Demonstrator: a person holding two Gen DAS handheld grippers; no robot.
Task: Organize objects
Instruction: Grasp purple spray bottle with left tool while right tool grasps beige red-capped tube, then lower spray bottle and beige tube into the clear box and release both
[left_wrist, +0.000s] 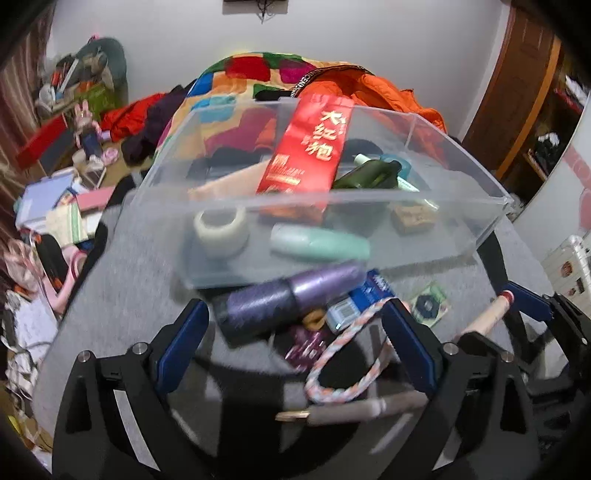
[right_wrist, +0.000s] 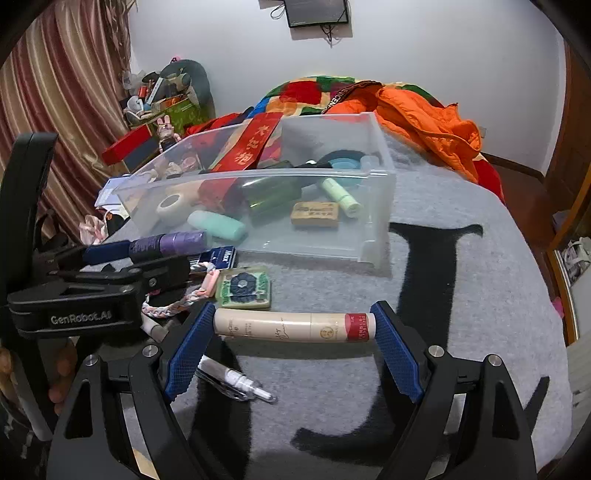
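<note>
My right gripper (right_wrist: 295, 326) is shut end to end on a cream tube with a red band (right_wrist: 291, 326), held just above the grey blanket (right_wrist: 461, 332). My left gripper (left_wrist: 295, 306) stands open over a pile in front of the clear plastic bin (left_wrist: 369, 201): a purple roll (left_wrist: 291, 295), a blue box (left_wrist: 369, 291), a braided cord (left_wrist: 347, 369) and a small purple packet (left_wrist: 306, 347). Its pads touch none of them. In the bin lie a red packet (left_wrist: 310, 147), a tape roll (left_wrist: 221, 229), a mint tube (left_wrist: 317, 243), a dark green bottle (left_wrist: 369, 173) and a brown bar (left_wrist: 412, 218).
A green card with a dark flower (right_wrist: 243, 288) and a white spray pen (right_wrist: 236, 380) lie on the blanket near my right gripper. An orange jacket (right_wrist: 424, 118) and a patchwork quilt sit behind the bin. Clutter fills the floor at the left, by the striped curtain (right_wrist: 55, 110).
</note>
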